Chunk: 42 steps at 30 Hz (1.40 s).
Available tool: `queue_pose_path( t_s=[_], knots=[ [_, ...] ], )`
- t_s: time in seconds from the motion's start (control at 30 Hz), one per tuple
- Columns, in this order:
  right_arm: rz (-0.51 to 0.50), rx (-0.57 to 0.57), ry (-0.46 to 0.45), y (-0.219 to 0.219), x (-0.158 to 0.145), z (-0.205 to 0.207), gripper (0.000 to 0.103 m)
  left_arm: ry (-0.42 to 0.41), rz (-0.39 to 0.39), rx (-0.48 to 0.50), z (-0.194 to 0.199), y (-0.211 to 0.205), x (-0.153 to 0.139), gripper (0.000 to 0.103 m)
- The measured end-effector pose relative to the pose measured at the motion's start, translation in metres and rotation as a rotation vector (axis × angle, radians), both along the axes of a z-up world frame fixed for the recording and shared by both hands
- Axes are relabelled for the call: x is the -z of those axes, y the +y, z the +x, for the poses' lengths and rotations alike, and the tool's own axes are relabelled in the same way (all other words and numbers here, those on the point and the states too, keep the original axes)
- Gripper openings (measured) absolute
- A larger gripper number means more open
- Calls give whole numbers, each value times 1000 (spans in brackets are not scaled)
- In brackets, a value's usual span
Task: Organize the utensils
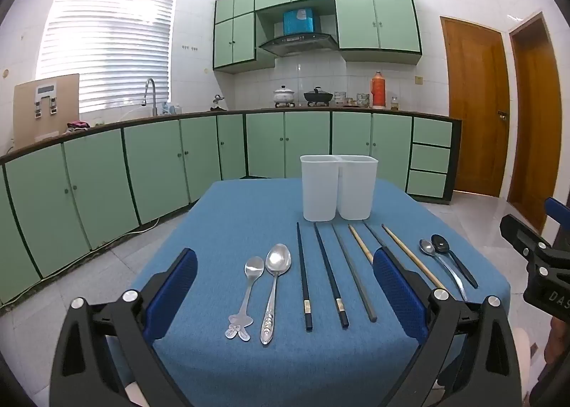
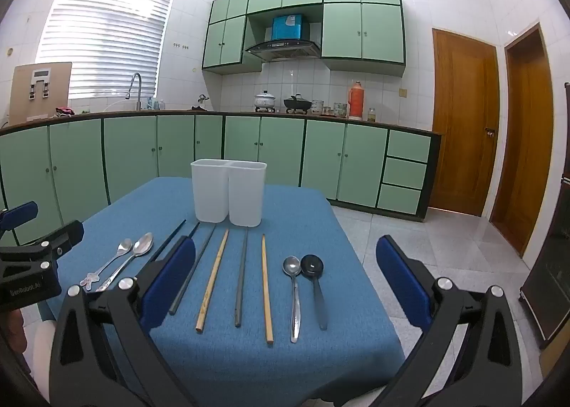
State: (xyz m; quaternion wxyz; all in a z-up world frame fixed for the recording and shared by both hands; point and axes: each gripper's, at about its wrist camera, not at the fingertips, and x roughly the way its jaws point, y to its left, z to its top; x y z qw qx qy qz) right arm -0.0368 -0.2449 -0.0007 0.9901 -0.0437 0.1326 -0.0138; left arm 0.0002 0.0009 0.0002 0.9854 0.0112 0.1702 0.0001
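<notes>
My left gripper's pad hides part of a wooden chopstick; the containers' insides stay unseen.

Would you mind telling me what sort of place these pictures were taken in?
Most likely a home kitchen. Green cabinets run under a long counter with a sink tap, and pots sit on a stove beneath a range hood. In front stands a table with a blue cloth laid with utensils.

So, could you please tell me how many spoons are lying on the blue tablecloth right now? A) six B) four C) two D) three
B: two steel spoons lie left of the chopsticks, and a steel spoon and a black spoon lie to their right.
</notes>
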Motion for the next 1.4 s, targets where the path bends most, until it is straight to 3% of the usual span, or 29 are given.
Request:
queue_pose_path(
  t_s=[1.4],
  knots=[
    [6,0,-8,1,0,0,98,-14,-1,-3,-1,-2,0,97]
  ],
)
